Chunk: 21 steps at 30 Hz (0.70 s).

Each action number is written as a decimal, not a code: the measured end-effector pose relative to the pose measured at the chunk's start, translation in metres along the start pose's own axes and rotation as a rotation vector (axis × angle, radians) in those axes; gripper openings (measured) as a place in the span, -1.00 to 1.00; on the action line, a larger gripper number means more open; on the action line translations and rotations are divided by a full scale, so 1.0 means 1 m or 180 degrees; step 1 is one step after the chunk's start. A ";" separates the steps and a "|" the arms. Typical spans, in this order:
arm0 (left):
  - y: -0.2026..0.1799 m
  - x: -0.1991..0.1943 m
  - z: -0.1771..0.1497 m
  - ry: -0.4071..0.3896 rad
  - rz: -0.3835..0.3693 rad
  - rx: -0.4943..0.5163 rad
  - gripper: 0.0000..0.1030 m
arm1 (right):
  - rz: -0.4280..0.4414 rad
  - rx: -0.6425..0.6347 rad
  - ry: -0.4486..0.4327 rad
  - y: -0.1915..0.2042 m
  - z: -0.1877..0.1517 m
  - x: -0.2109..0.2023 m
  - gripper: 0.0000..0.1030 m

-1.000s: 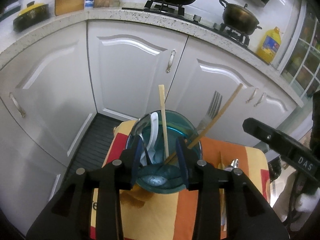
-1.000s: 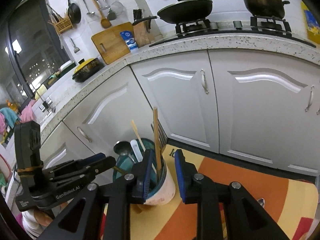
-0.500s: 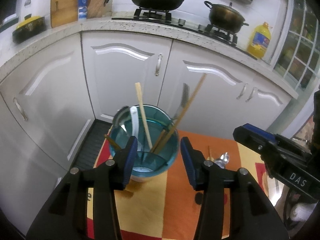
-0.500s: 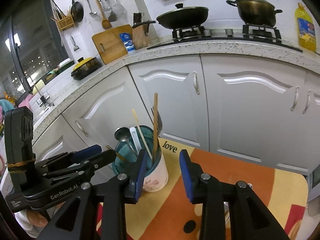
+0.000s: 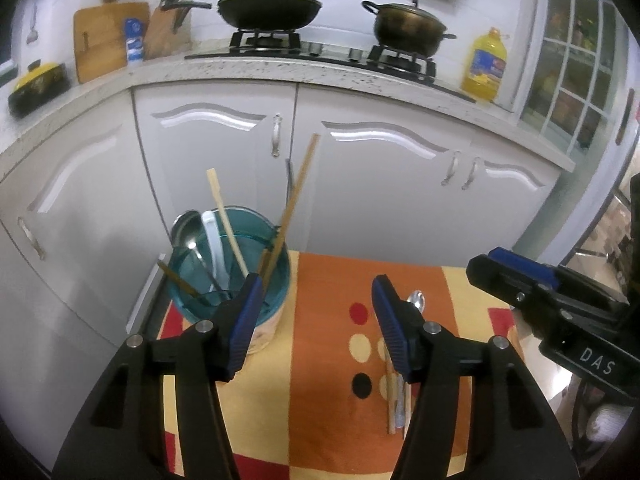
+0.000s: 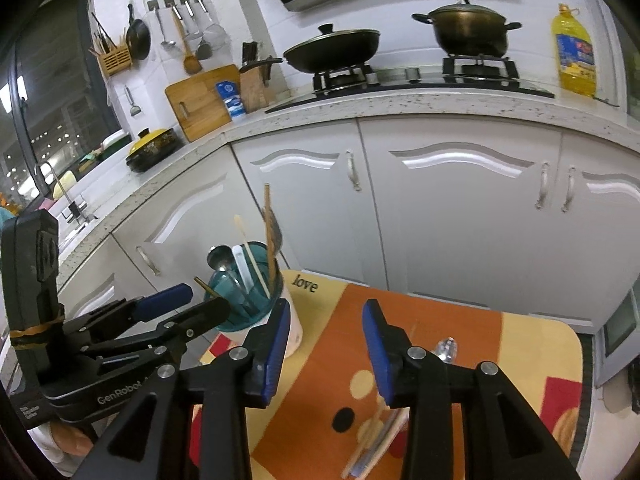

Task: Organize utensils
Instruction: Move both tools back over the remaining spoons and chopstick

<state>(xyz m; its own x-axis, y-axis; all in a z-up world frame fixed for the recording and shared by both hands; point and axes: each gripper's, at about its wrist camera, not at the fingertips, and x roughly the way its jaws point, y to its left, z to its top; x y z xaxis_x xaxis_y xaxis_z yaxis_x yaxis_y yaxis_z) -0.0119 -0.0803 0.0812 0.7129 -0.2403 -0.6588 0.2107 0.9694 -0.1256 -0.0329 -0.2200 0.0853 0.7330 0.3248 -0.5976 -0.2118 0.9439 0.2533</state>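
Observation:
A teal-rimmed white utensil cup [image 5: 256, 280] stands at the left of a small table with an orange patterned cloth [image 5: 320, 380]. It holds chopsticks, spoons and a fork. It also shows in the right wrist view [image 6: 256, 304]. A metal spoon [image 5: 416, 300] and a chopstick [image 5: 390, 396] lie on the cloth at the right, partly hidden by my fingers; they are blurred in the right wrist view [image 6: 380, 436]. My left gripper [image 5: 316, 316] is open and empty, just right of the cup. My right gripper [image 6: 324, 344] is open and empty above the cloth.
White kitchen cabinets [image 5: 360, 184] stand close behind the table. The counter above carries a wok [image 5: 268, 10], a pot [image 5: 408, 30], an oil bottle [image 5: 486, 64] and a cutting board [image 5: 104, 40]. The table's far edge is just behind the cup.
Both grippers have pulled back and up from the cup and opened wider. The left one had its fingers around the cup and now stands to its right.

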 end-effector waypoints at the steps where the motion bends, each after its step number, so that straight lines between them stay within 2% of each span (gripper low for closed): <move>1: -0.003 -0.001 -0.001 -0.0006 -0.0008 0.0020 0.09 | -0.0026 0.0002 -0.0004 -0.002 -0.002 -0.003 -0.30; 14: -0.042 0.004 -0.011 0.0084 -0.0230 0.0177 0.09 | -0.0270 0.0122 0.0027 -0.038 -0.031 -0.031 -0.25; 21: -0.047 0.016 -0.018 0.0218 -0.0396 0.0152 0.09 | -0.0343 0.0273 0.0145 -0.063 -0.049 -0.028 -0.24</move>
<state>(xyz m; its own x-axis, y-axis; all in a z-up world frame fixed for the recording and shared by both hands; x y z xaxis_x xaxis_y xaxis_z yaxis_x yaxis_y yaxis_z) -0.0218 -0.1285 0.0632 0.6324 -0.3529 -0.6896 0.3273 0.9286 -0.1750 -0.0718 -0.2856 0.0484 0.7180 0.2261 -0.6583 -0.0761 0.9656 0.2486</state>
